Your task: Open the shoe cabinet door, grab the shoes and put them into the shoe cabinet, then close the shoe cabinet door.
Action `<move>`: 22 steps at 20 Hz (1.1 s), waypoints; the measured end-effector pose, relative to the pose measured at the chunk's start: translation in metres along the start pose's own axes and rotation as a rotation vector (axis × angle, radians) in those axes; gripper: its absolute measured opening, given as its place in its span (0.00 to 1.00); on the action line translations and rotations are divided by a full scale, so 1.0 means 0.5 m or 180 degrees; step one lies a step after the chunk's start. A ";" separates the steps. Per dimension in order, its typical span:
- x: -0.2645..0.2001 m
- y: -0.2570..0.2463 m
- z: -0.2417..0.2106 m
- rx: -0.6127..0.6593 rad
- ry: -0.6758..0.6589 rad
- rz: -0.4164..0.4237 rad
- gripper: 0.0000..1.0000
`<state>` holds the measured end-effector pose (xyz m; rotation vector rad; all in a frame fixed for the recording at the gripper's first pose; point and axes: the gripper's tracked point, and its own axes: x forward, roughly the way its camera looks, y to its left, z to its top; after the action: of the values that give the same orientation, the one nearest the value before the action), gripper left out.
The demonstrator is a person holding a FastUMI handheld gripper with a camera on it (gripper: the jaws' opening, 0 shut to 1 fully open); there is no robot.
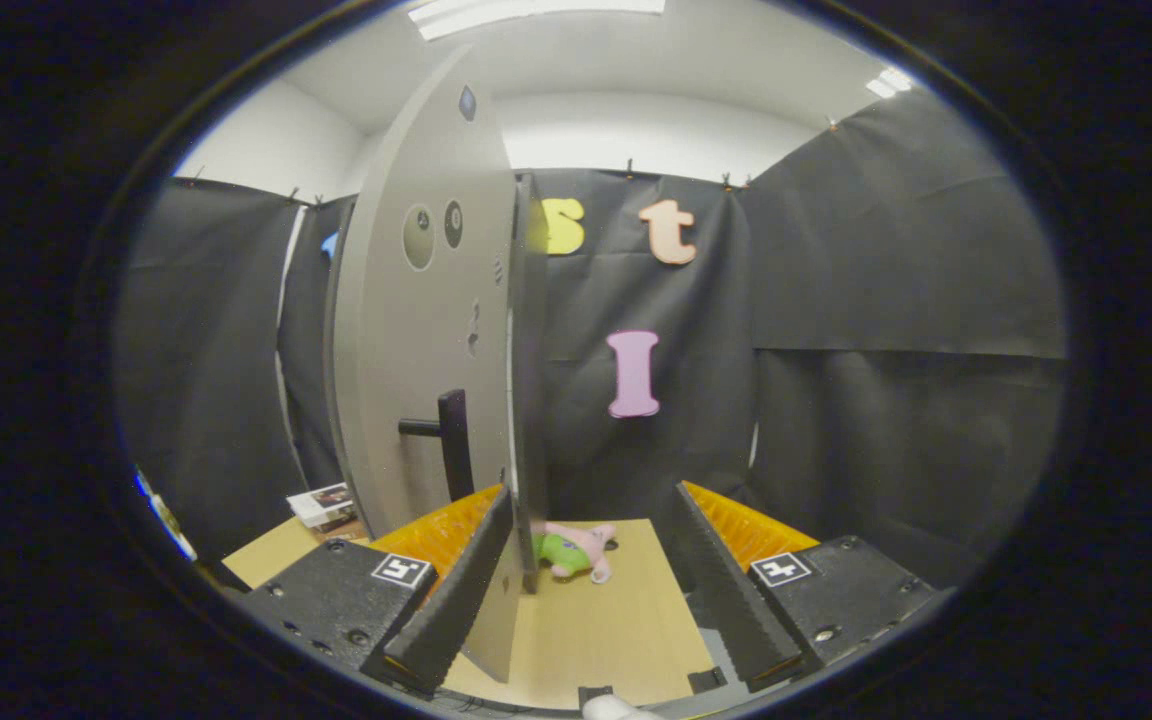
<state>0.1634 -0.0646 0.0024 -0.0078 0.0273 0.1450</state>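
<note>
The grey shoe cabinet door [416, 330] stands swung out, nearly edge-on to me, with its black bar handle [452, 440] on the face that turns left. My gripper [594, 490] is open, fingers wide apart. The door's free edge [526, 400] comes down just inside the left finger [456, 600], close against it, while the right finger [726, 590] stands well away from the door. Whether the left finger touches the door I cannot tell.
A pink and green plush toy [576, 550] lies on the wooden tabletop [616, 630] just beyond the fingers, right of the door's edge. A small printed box [321, 505] sits on the table left of the door. Black cloth walls close the booth behind.
</note>
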 end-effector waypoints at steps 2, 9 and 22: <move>0.026 -0.001 0.007 -0.0088 -0.0011 0.0144 1.00; 0.038 0.044 0.011 -0.0091 0.0074 0.0576 0.96; 0.068 0.310 -0.006 0.0106 0.0111 0.0448 0.96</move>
<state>0.1744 0.0935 -0.0026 0.0251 0.0652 0.2852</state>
